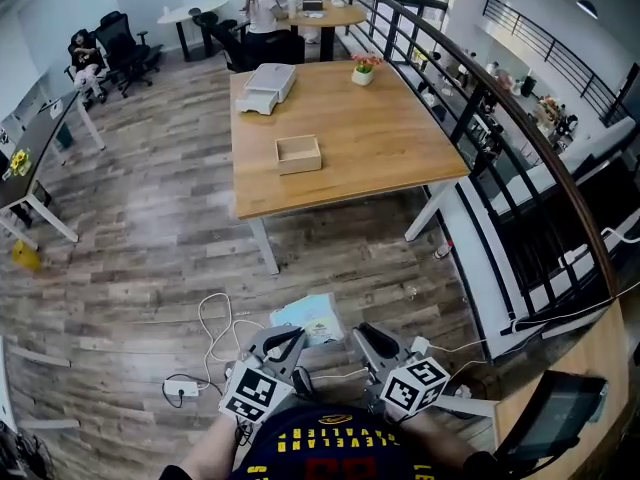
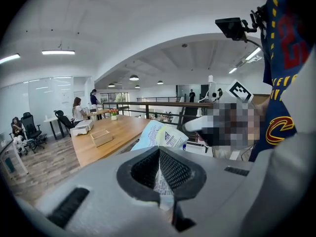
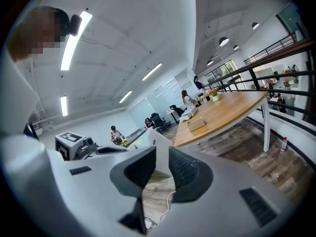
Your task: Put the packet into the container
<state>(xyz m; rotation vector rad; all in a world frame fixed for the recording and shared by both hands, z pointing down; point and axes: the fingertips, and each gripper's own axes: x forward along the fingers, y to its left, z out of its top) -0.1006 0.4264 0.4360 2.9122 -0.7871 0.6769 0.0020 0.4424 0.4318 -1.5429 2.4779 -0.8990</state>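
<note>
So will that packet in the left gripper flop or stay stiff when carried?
Probably floppy: the packet is a thin pouch bowing above the shut left gripper. Likely light, since one pinched edge carries it. Its film looks smooth, so it may slip.

A wooden table [image 1: 400, 158] stands at twelve o'clock in the head view. A white stack of trays [image 1: 266, 86] sits at its eleven o'clock corner and a flower pot [image 1: 363, 70] at one o'clock. A black railing [image 1: 470, 98] runs past at three o'clock. White cables [image 1: 212, 328] and a power strip [image 1: 181, 389] lie on the plank floor [image 1: 150, 218] at seven o'clock.
</note>
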